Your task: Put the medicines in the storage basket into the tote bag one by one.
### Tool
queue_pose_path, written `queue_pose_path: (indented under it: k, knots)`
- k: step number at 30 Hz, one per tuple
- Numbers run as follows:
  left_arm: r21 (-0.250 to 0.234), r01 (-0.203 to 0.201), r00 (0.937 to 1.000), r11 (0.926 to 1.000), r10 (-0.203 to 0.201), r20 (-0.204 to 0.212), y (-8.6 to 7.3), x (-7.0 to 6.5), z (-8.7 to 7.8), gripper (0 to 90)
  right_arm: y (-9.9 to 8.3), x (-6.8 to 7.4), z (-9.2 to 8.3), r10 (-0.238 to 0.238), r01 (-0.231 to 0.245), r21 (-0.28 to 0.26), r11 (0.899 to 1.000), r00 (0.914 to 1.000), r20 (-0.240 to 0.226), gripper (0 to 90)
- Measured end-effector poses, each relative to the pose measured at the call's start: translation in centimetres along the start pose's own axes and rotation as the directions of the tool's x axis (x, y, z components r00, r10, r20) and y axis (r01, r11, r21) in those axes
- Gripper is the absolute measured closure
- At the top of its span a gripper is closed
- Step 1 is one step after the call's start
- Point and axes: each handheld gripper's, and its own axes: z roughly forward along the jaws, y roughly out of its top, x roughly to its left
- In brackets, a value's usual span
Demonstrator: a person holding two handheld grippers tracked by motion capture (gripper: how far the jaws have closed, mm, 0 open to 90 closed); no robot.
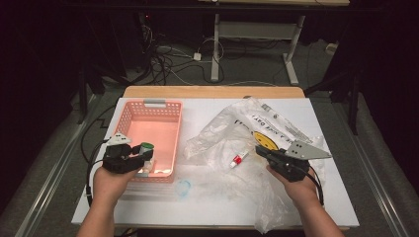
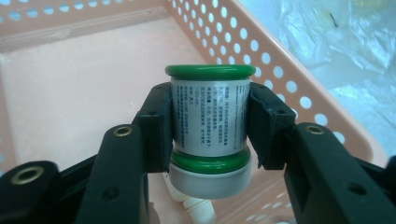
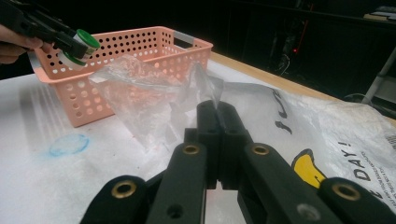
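Note:
A small bottle (image 2: 208,116) with green rims, a white printed label and a white cap sits between the pads of my left gripper (image 2: 210,128), which is shut on its sides. The bottle (image 1: 146,147) and left gripper (image 1: 143,153) hang over the near right corner of the pink perforated basket (image 1: 154,129). My right gripper (image 3: 216,109) is shut on a pinched fold of the clear plastic bag (image 3: 154,93). The bag (image 1: 232,131) carries a yellow smiley print. It lies crumpled right of the basket, and the right gripper (image 1: 261,151) is at its near side.
A small red and white tube (image 1: 239,159) lies in the bag's folds. A faint blue ring mark (image 1: 184,187) is on the white table (image 1: 207,202) near the basket's corner. A white object (image 2: 196,205) lies in the basket under the bottle. Cables and desk legs stand beyond the table.

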Motion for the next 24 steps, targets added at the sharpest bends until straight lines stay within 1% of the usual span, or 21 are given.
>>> queue_pose_path:
  k: [1,4,6,8,13,15,17,20,24]
  knots:
    - [-0.009,0.006,0.9999,0.9999,-0.006,0.01,0.0,0.0,-0.1,53.9,0.0,0.0,0.0,0.0,0.0,0.0,1.0,1.0,0.001,90.0]
    - [-0.018,0.004,0.9996,0.9998,-0.004,0.029,0.1,-0.4,-0.1,53.9,0.0,-0.1,0.0,-0.003,0.003,0.001,1.0,1.0,0.001,90.0]
    - [-0.013,-0.004,0.9995,0.9999,0.004,0.03,0.3,-0.9,0.0,53.9,0.0,-0.1,0.0,-0.004,0.004,-0.001,1.0,1.0,0.003,90.0]
    - [-0.02,-0.017,0.9989,0.9997,0.018,0.043,0.5,-1.5,0.0,53.9,0.0,-0.1,-0.1,-0.003,0.003,-0.003,1.0,1.0,0.003,90.0]
    - [-0.048,-0.025,0.9975,0.9985,0.028,0.065,0.8,-2.7,-0.1,53.9,0.1,-0.1,-0.2,0.003,-0.003,-0.006,1.0,1.0,0.001,90.0]
    - [-0.061,-0.023,0.9963,0.9979,0.028,0.082,0.9,-3.1,-0.2,53.9,0.1,-0.1,-0.3,-0.001,0.001,-0.009,1.0,1.0,0.002,90.0]
    - [-0.065,-0.031,0.9955,0.9974,0.037,0.088,0.9,-3.5,-0.2,53.9,0.1,-0.2,-0.3,-0.001,0.001,-0.012,1.0,1.0,0.002,90.0]
    - [-0.085,-0.031,0.9928,0.9959,0.041,0.113,1.1,-4.1,-0.3,53.9,0.2,-0.2,-0.3,0.0,0.0,-0.013,1.0,1.0,0.002,90.0]
    - [-0.107,-0.046,0.9902,0.9931,0.06,0.126,1.2,-4.9,-0.6,53.9,0.2,-0.2,-0.4,0.0,0.0,-0.015,1.0,1.0,0.003,90.0]
